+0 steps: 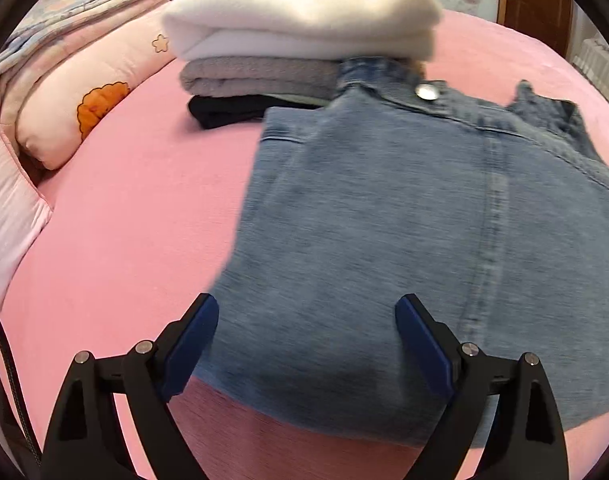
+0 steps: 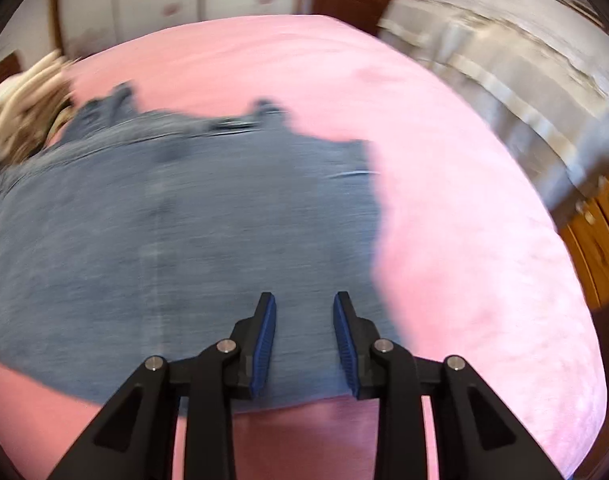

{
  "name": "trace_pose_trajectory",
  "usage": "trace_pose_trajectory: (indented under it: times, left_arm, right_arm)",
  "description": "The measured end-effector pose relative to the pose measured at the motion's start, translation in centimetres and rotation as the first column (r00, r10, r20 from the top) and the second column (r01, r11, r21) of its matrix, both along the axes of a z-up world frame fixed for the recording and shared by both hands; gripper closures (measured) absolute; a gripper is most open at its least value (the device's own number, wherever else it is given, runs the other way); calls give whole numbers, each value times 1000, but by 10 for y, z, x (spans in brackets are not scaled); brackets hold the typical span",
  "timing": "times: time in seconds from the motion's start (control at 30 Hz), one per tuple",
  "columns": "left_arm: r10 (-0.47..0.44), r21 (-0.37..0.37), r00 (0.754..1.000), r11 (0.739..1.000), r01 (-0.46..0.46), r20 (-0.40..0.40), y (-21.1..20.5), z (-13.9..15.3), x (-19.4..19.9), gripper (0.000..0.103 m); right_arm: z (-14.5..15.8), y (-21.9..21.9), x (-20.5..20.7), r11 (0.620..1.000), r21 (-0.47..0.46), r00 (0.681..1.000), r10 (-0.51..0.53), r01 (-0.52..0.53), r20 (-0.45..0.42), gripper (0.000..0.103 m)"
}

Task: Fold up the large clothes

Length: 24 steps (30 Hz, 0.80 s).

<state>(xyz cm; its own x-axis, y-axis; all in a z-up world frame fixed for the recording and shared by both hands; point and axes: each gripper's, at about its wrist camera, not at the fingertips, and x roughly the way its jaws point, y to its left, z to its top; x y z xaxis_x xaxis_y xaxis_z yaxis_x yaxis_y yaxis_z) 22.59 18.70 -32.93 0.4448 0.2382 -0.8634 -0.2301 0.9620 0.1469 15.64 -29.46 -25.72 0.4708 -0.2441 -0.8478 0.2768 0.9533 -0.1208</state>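
A pair of blue denim jeans [image 1: 404, 216] lies folded on the pink bed sheet [image 1: 136, 216], waistband and metal button at the far end. My left gripper [image 1: 306, 308] hovers over the near folded edge, its jaws wide apart and holding nothing. In the right wrist view the same jeans [image 2: 176, 240] fill the left and middle, blurred by motion. My right gripper [image 2: 304, 306] hangs above the near right part of the denim, jaws a narrow gap apart with no cloth pinched between the blue pads [image 2: 264, 344].
A stack of folded clothes sits behind the jeans: white [image 1: 300, 12] on top, grey [image 1: 256, 76], black [image 1: 228, 110] below. Pink pillows and a quilt [image 1: 76, 76] line the left. A wooden door [image 1: 536, 4] stands far right. A covered unit [image 2: 504, 80] and wooden drawers [image 2: 596, 236] flank the bed.
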Motion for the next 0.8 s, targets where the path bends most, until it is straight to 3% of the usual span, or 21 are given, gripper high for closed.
trace_pose_trajectory:
  times: [0.13, 0.43, 0.6, 0.8]
  left_arm:
    - [-8, 8, 1000, 1000, 8, -2, 4, 0, 0, 10]
    - [18, -26, 999, 999, -20, -43, 9, 1, 5, 10]
    - [19, -58, 993, 998, -26, -119, 11, 17, 6, 10]
    - [18, -131, 987, 991, -39, -157, 11, 64, 0, 10]
  right_arm:
    - [-3, 8, 6, 998, -69, 1000, 13, -14, -22, 84]
    - [0, 13, 10, 998, -52, 999, -22, 19, -49, 82]
    - [21, 17, 7, 999, 34, 996, -32, 34, -81, 82]
    - [58, 40, -6, 992, 121, 995, -15, 27, -97, 82]
